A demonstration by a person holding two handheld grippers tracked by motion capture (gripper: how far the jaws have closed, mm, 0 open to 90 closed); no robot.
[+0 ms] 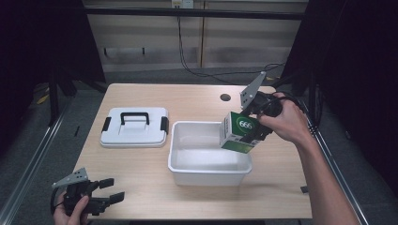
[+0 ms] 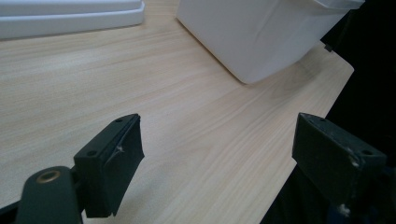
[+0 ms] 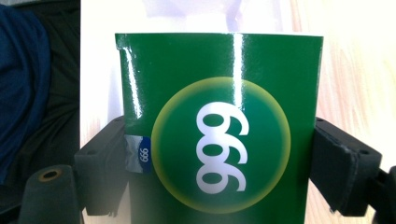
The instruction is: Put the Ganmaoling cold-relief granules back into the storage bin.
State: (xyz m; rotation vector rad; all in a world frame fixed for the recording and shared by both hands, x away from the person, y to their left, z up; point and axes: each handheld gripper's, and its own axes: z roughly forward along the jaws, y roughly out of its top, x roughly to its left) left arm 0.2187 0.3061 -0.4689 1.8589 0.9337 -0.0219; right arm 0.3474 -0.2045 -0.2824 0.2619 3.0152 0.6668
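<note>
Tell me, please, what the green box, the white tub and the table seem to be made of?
Green box: probably glossy printed cardboard; light streaks run down its face. White tub: likely smooth moulded plastic with rounded corners and faint sheen. Table: pale wood or wood-look laminate, grain lines visible; which one cannot be told.

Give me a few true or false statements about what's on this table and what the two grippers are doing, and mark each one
1. The right gripper holds a green box marked 999 over the white bin. True.
2. The left gripper is shut on the white lid. False: its jaws stand wide apart over bare table, holding nothing.
3. The white lid with the black handle lies flat on the table, left of the bin. True.
4. The lid is clipped onto the bin. False: the bin is open and the lid lies apart from it.
5. The green box already rests on the bin's floor. False: it hangs tilted at the bin's right rim, clamped between the jaws.
</note>
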